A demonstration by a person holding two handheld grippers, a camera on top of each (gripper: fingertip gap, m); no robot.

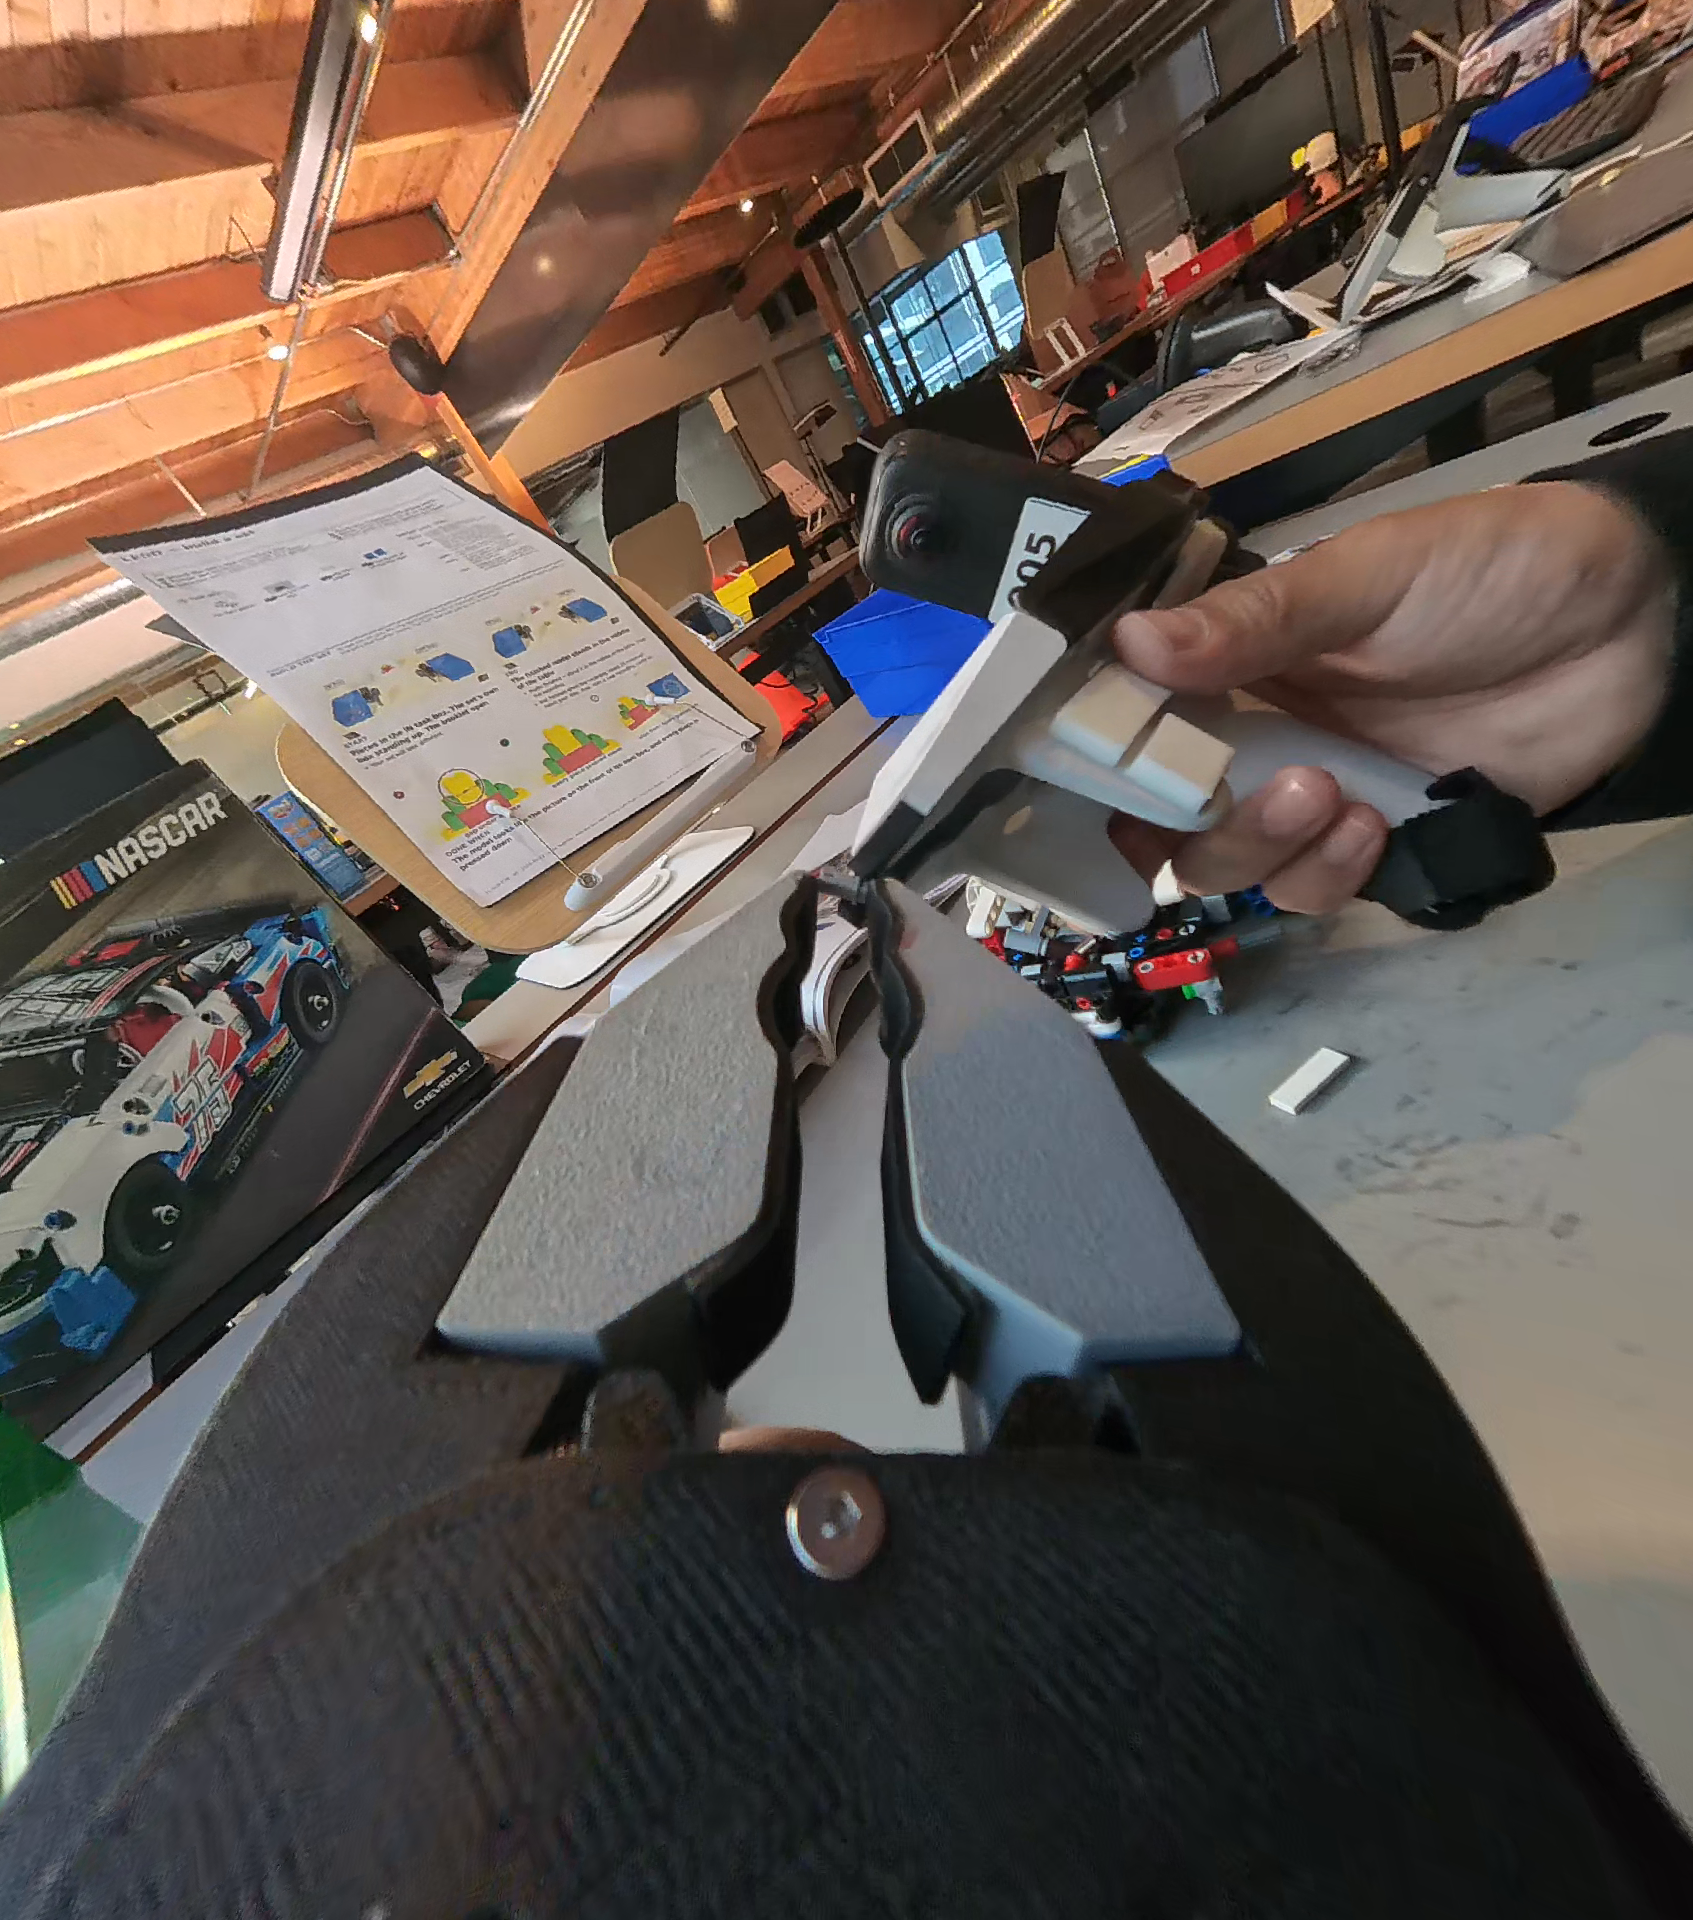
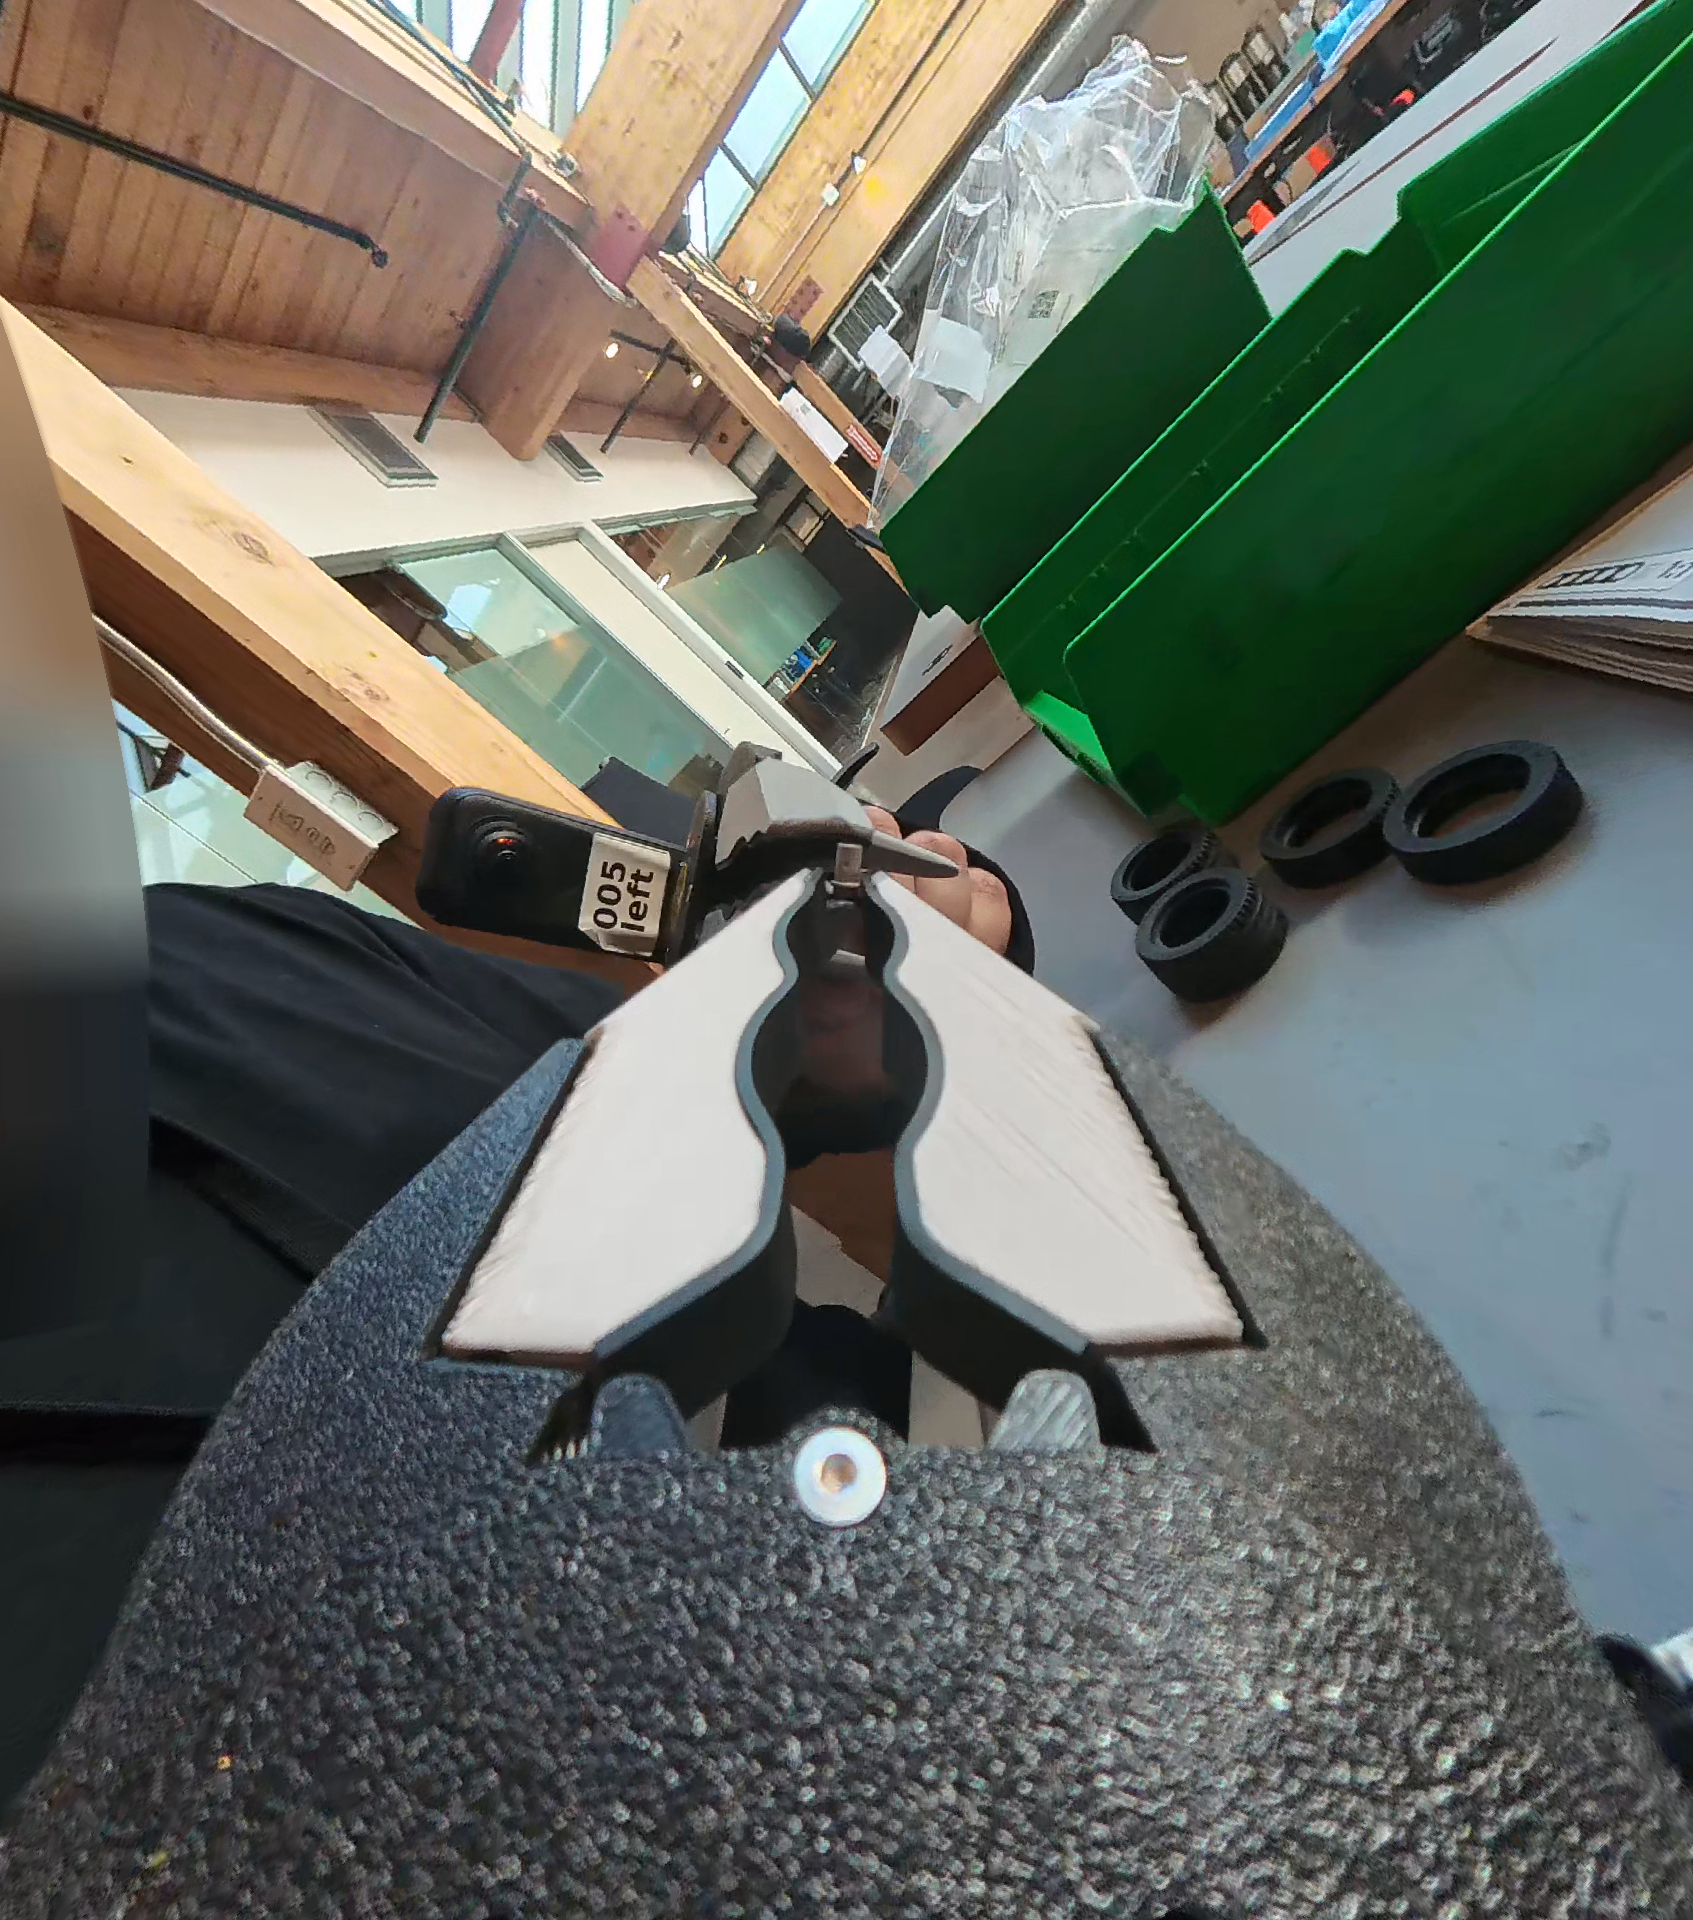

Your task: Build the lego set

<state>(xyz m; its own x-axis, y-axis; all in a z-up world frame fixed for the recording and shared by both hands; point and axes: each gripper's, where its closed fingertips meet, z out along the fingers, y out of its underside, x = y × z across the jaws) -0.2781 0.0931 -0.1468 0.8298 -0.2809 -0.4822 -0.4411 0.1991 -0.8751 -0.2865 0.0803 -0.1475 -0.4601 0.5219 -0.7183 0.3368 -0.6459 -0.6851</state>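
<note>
Two grippers meet tip to tip over one small grey peg

We hold the left gripper (image 1: 837, 894) with its grey fingers drawn together, and the right gripper (image 2: 847, 883) with its white fingers likewise closed; between the two sets of tips sits a small grey plastic connector peg (image 2: 849, 868), raised clear of the pale grey tabletop (image 1: 1548, 1091); which gripper truly bears it we cannot tell, though both seem pinched on it; we judge this a hand-over or a re-seating, held in the air so the peg can be turned to its proper end.

The half-built model of red, black and grey beams (image 1: 1122, 961) lies just beyond the tips in the left wrist view, with a flat white tile (image 1: 1309, 1081) apart from it on bare table; four black rubber tyres (image 2: 1341, 842) wait near the green plastic bins (image 2: 1341, 520); the printed car box (image 1: 125, 1049) and the instruction sheet on its wooden stand (image 1: 447, 686) fence the far side; open room lies toward the model, so we would carry the peg that way.
</note>
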